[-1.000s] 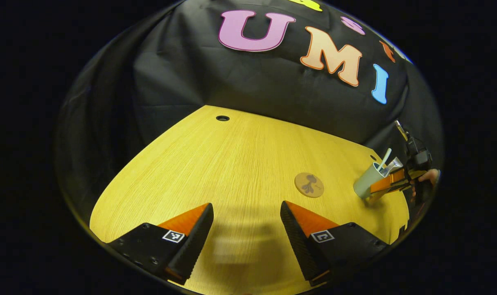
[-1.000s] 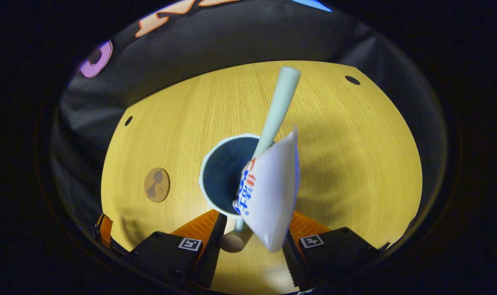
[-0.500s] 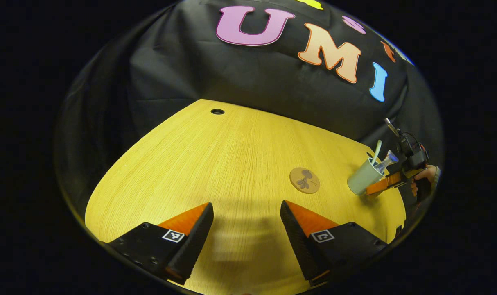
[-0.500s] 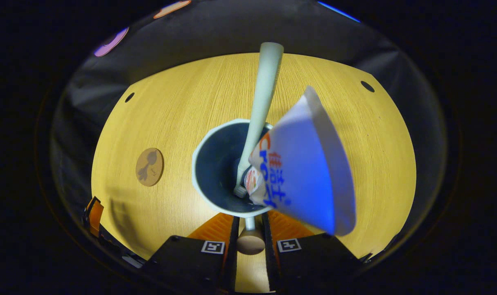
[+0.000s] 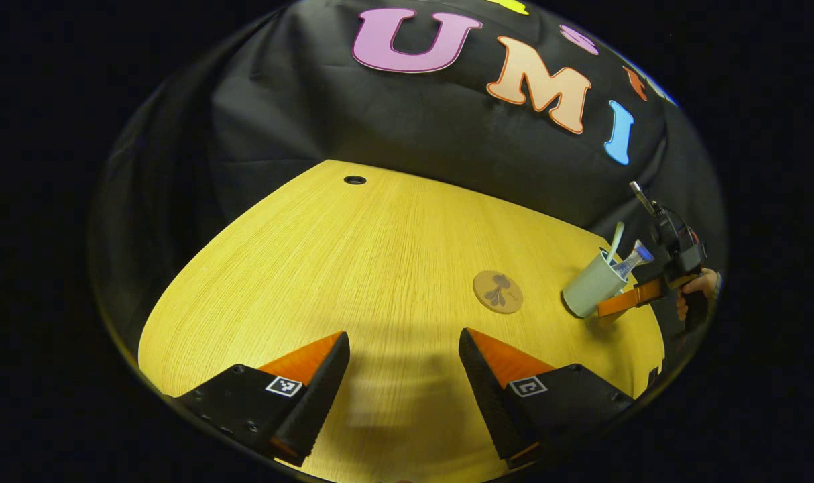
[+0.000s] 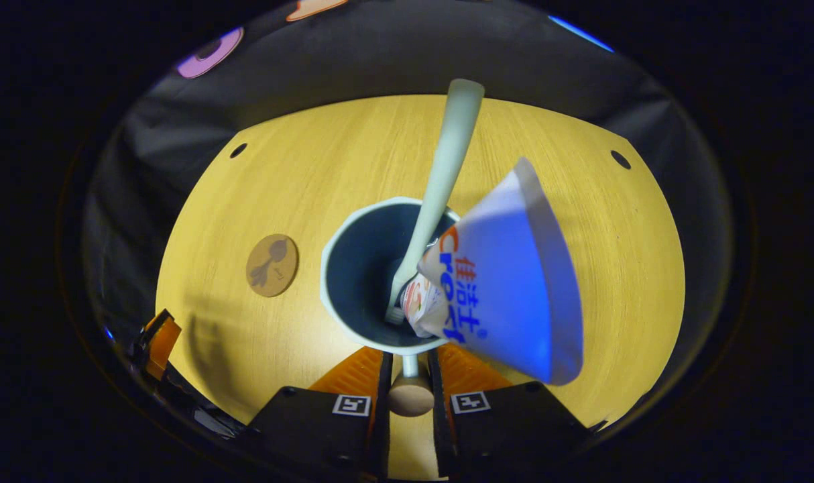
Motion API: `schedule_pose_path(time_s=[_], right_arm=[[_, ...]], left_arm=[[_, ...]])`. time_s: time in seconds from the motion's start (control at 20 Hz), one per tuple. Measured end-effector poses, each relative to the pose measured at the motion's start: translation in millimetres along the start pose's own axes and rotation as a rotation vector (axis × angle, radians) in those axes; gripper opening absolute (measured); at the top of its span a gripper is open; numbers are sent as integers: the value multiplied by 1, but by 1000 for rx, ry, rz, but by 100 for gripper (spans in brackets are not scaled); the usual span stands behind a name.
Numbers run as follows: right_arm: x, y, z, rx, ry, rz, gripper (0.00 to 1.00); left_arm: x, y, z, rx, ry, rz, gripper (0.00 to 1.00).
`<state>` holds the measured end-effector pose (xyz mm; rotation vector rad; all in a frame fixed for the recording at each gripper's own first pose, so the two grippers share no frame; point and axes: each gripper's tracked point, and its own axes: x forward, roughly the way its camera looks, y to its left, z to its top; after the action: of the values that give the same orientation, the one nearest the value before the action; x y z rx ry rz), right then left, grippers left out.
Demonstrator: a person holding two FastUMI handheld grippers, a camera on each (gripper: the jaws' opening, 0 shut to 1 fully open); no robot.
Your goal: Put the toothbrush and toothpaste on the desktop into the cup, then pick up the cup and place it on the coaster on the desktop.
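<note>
Right tongs [image 6: 408, 376] clamped on cup [image 6: 353, 282] handle.

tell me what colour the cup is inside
Dark blue inside the cup, with a pale rim; the right gripper view shows it best.

Toothpaste [image 6: 507, 288]: "Cre…", perhaps (cut off)

Left gripper [image 5: 403, 365]: jaws wide apart, nothing between them, over bare table [image 5: 353, 268].
Coaster [image 5: 498, 292]: flat on the table, right of centre.
Cup [image 5: 589, 290]: just right of the coaster, toothbrush [image 5: 614, 241] and toothpaste [image 5: 631, 259] sticking out.
Right gripper [image 5: 611, 307]: at the cup's handle side, held by a hand [image 5: 696, 288].
</note>
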<state>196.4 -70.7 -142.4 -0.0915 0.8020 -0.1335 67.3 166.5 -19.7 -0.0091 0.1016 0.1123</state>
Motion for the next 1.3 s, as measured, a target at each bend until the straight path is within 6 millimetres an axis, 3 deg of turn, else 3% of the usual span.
schedule_pose_path(time_s=[0.15,0.2,0.4,0.5,0.6,0.85,0.9,0.95,1.25,1.3], right_arm=[[2,-1,-1,-75,1,41,25],[1,-3,-1,-105,3,49,29],[2,-7,1,-211,-2,78,29],[0,-9,2,-246,-3,88,25],[-1,-9,5,-278,-3,89,29],[3,-13,2,-326,11,103,29],[1,-14,2,-336,20,96,24],[0,-15,2,-342,29,88,29],[-2,-14,3,-346,42,83,25],[-2,-14,4,-350,43,84,29]], left_arm=[[0,0,-2,-2,8,1,95],[0,0,-2,2,8,0,95],[-1,1,-4,21,11,9,95],[0,2,-4,22,11,21,95],[0,2,-1,20,11,34,95],[2,5,-2,9,19,79,95],[1,5,-2,2,21,87,95],[2,6,0,-4,21,95,95],[6,9,-3,-25,32,114,95],[6,9,-3,-26,32,113,95]])
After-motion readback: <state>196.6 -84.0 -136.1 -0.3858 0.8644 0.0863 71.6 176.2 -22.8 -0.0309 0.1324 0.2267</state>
